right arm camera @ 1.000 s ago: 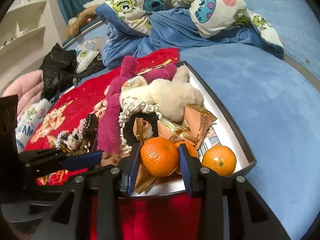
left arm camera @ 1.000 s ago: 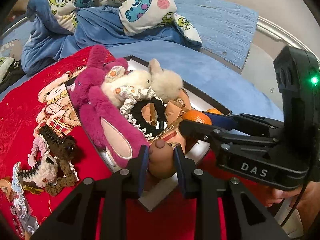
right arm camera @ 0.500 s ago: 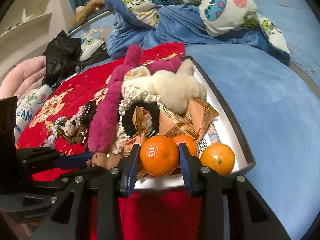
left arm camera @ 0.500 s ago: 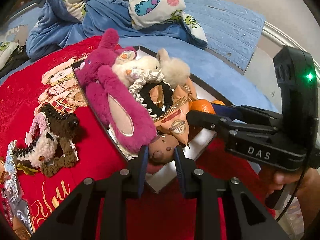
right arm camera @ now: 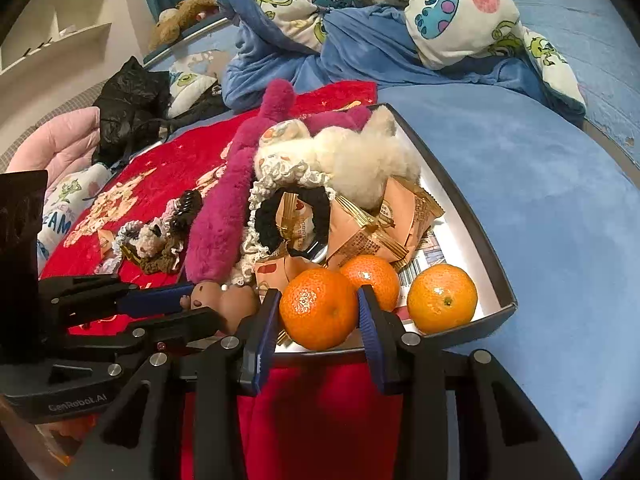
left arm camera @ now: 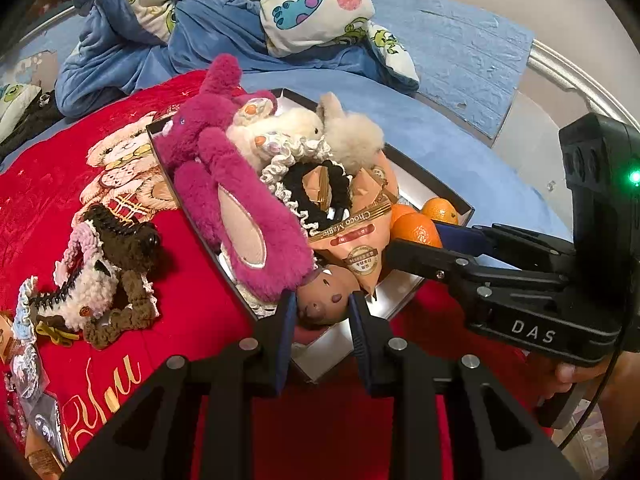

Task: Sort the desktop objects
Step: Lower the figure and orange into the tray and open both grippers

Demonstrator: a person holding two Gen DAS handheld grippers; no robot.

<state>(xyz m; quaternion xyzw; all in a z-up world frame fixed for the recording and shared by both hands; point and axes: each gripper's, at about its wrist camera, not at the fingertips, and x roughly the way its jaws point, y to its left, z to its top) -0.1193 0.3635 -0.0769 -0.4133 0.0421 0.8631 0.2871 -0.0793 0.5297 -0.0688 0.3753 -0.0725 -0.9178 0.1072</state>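
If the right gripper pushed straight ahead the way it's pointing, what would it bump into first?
The right gripper already holds an orange. Straight ahead, it would probably meet the orange snack packets piled in the tray first, though depth is unclear.

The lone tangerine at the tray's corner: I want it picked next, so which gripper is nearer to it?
Right. The right gripper, shut on another tangerine, sits just beside the lone tangerine. The left gripper holds a brown toy at the tray's other near corner.
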